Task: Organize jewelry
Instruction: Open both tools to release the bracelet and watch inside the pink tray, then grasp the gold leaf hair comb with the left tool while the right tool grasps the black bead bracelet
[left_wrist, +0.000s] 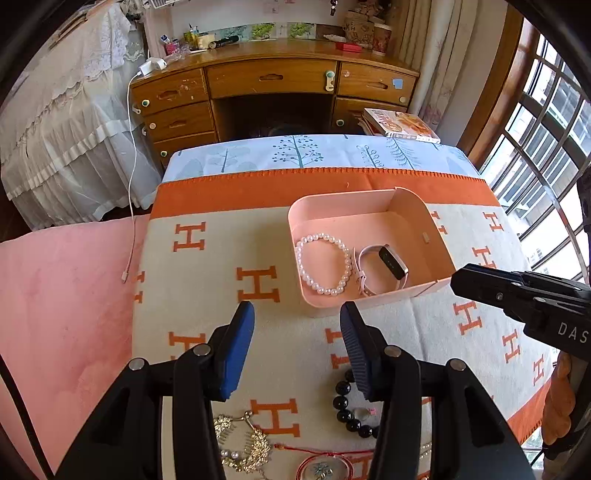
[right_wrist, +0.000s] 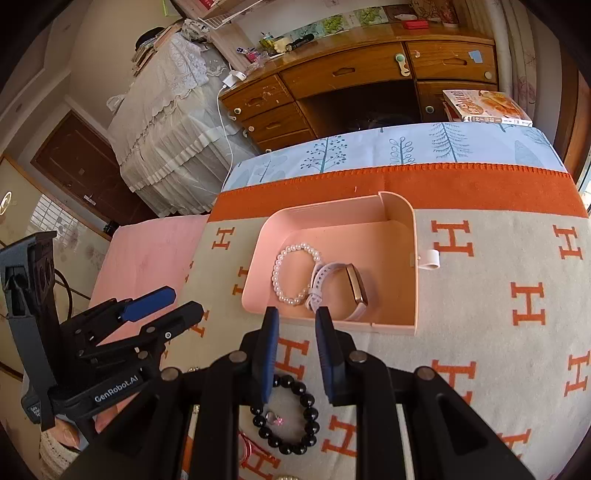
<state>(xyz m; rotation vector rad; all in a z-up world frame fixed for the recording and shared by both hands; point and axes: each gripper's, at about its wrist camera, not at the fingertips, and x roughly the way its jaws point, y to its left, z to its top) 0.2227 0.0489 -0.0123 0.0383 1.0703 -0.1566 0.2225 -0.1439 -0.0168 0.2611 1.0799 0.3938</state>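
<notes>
- I see a table covered by a cream blanket (left_wrist: 221, 295) patterned with orange letter H shapes, with a wide orange band along its far edge.
- A shallow pink tray (left_wrist: 306, 214) sits on the blanket, toward the far right in the left wrist view.
- Inside the tray lies a white pearl bracelet (left_wrist: 323, 264), flat on the tray floor.
- Just beside it, to its right and touching it or nearly so, lies a pale pink wristwatch (left_wrist: 384, 266) with a dark face.
- My left gripper (left_wrist: 297, 314) hovers above the blanket just short of the tray's near wall; its blue-padded jaws are spread wide apart and hold nothing.
- My right gripper (right_wrist: 295, 319) hangs over the near edge of the tray; its jaws are parted with a narrower gap between them, and they grasp nothing.
- A black bead bracelet (right_wrist: 295, 417) lies on the blanket below the right gripper, on the near side of the tray, outside it. A small clear charm with a pink speck sits inside its ring.
- Nearer to me, under the left gripper, lie a gold hair comb (left_wrist: 243, 443) set with pearls and a red cord necklace (left_wrist: 325, 461) with a round pendant, both on the blanket.
- Beyond the table stands a wooden desk (left_wrist: 273, 79) with drawers, and a book (left_wrist: 402, 125) rests at the table's far right corner.
</notes>
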